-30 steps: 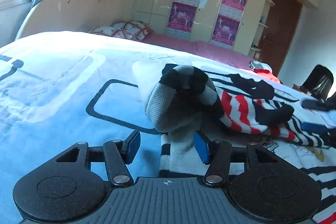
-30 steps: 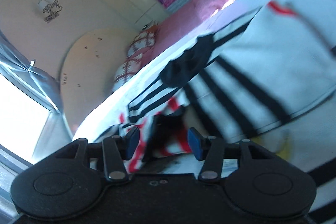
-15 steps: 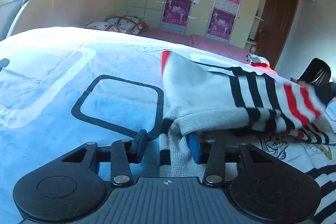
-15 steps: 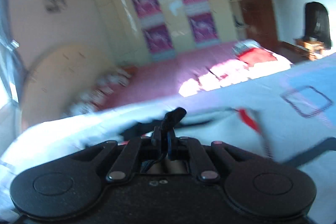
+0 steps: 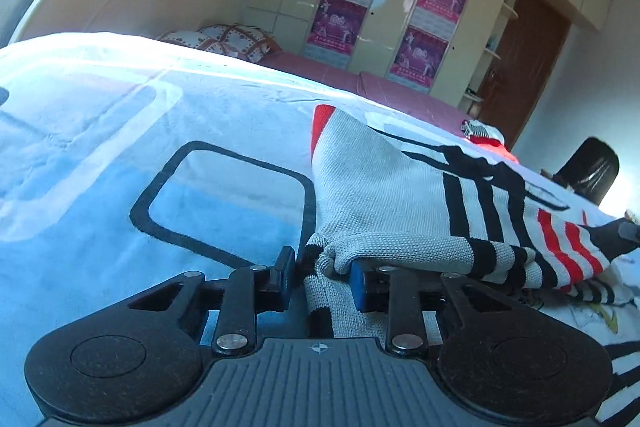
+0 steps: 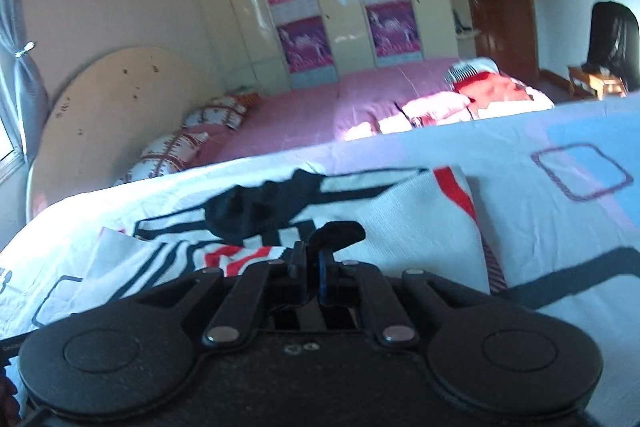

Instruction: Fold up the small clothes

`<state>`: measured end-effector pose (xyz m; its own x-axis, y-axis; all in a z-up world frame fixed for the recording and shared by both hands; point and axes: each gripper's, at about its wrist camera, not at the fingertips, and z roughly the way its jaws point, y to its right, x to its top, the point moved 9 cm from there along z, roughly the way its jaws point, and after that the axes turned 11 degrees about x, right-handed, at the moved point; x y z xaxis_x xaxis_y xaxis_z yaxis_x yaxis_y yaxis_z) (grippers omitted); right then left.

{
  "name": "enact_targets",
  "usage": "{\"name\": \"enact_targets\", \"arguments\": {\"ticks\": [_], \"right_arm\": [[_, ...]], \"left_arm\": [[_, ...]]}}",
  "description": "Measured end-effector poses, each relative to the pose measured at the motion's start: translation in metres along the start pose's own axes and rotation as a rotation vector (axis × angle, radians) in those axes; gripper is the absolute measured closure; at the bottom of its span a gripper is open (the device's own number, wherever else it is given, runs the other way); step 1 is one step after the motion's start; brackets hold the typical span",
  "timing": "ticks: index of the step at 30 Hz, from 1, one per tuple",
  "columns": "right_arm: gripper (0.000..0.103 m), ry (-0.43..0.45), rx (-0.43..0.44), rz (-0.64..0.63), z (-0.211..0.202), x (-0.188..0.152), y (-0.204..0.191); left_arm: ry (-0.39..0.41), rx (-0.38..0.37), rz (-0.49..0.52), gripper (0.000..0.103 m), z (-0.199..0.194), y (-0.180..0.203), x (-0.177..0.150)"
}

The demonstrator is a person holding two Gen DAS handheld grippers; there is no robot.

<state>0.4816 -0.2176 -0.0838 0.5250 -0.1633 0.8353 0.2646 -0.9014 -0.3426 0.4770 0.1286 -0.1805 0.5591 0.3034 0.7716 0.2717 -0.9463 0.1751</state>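
The striped knit sweater [image 5: 400, 195] lies on the pale blue bedspread [image 5: 120, 155], grey-white with black bands and a few red ones, its upper layer doubled over so a folded edge runs toward three o'clock in the left wrist view. The left gripper [image 5: 320, 273] sits low at six o'clock of that view, its fingers a narrow way apart with the ribbed hem of the sweater bunched between them; the blue pad [image 5: 358, 285] on the far side touches the knit, but whether the near finger presses it I cannot tell. In the right wrist view the right gripper [image 6: 314, 279] has its fingers drawn together on a dark fold of the sweater [image 6: 400, 223], a black tuft of cloth sticking up just above the tips at twelve o'clock. Beyond the garment, a second bed with a pink cover [image 6: 320, 107] stands toward twelve o'clock, patterned pillows [image 6: 188, 143] at its ten o'clock end, and purple posters [image 6: 304, 43] hang on the cream wardrobe behind.
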Motion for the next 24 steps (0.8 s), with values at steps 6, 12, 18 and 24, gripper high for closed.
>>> {"name": "enact_targets", "arguments": {"ticks": [6,12,18,24], "right_arm": [[0.097,-0.042,-0.032,0.029,0.017,-0.019,0.023],[0.097,0.132,0.071,-0.067,-0.011,0.028,-0.012],[0.097,0.251,0.117,-0.218,-0.029,0.053,-0.038],[0.097,-0.037,-0.012,0.058,0.017,-0.027,0.038]], "left_arm": [[-0.014,-0.003,-0.013,0.073,0.002,0.000,0.000],[0.025,-0.022,-0.069,0.073,-0.003,-0.005,0.001],[0.038,-0.032,-0.108,0.072,-0.001,-0.011,0.002],[0.000,-0.017,-0.090,0.072,0.009,-0.008,0.001]]}}
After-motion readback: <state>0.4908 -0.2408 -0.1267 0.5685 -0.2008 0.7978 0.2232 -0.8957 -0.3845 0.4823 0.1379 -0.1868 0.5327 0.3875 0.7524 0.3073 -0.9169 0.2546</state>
